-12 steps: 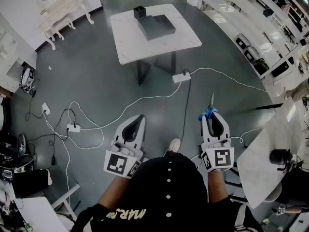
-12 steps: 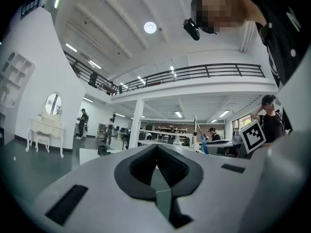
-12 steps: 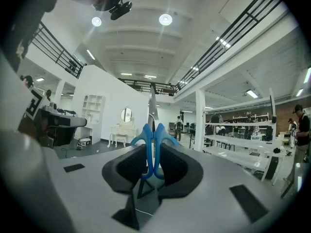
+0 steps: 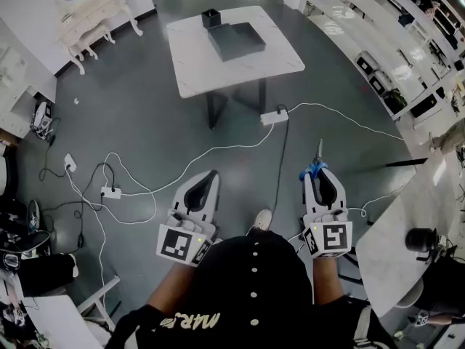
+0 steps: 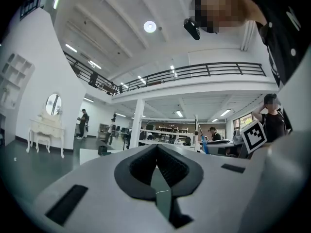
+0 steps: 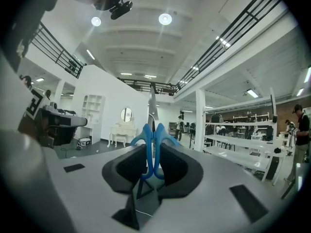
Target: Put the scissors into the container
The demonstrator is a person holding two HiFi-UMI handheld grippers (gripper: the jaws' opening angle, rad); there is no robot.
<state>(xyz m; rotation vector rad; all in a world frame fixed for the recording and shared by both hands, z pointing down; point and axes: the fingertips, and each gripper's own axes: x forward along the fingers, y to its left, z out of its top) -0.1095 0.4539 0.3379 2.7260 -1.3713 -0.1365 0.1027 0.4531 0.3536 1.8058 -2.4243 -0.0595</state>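
Scissors (image 4: 314, 169) are sitting clamped in the right gripper (image 4: 318, 176), the pads pressing on the blue handle loops from both sides while the closed blades are pointing forward, away from the person. Seen from the right gripper view the handles (image 6: 153, 147) are standing upright between the jaws and the blades are rising straight beyond them; gripping at the loops is likely giving the pads a broad, springy surface and is leaving the steel tip free to go into an opening first.

The left gripper (image 4: 212, 174) is hanging level beside it, well apart; in the left gripper view its jaws are meeting with nothing between them, so it is doing no work at present, probably just being carried along out of the way.

Both grippers are being held low in front of the body, over open floor; the white table (image 4: 218, 71) is standing well ahead, across a stretch of grey floor. On it a shallow dark tray (image 4: 236, 41) and a small black box (image 4: 211, 17) are lying just beside each other; which of the two is meant as the container I cannot tell, though the upright box looks better suited to taking scissors tip first.

White cables (image 4: 145, 187) and a power strip (image 4: 273, 116) are trailing across the floor between the person and the table, so the approach is calling for careful footing while the blades are being carried pointed outward.
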